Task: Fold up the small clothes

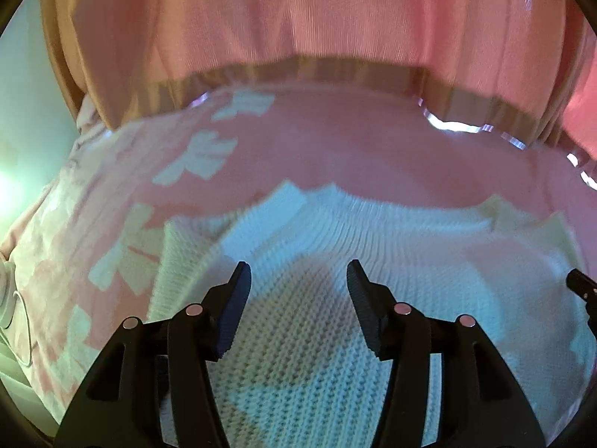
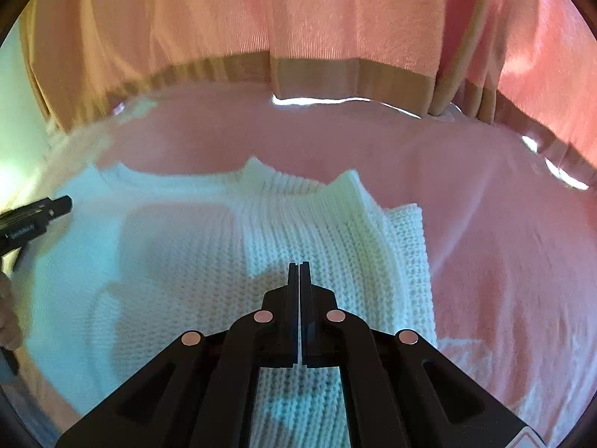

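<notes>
A white knit sweater (image 1: 298,317) lies flat on a pink tablecloth (image 1: 335,142), ribbed collar toward the far side. It also shows in the right wrist view (image 2: 186,261), with its right side folded inward into a thick edge (image 2: 406,254). My left gripper (image 1: 298,272) is open and empty, hovering just above the sweater below the collar. My right gripper (image 2: 299,267) is shut with nothing between its fingers, over the sweater's right part. The left gripper's tip shows in the right wrist view (image 2: 33,216) at the far left.
Pink curtains (image 1: 298,18) with a tan hem hang along the table's far edge (image 2: 321,100). The tablecloth has white flower prints (image 1: 201,153) to the left. A white cable (image 1: 15,317) lies at the left edge.
</notes>
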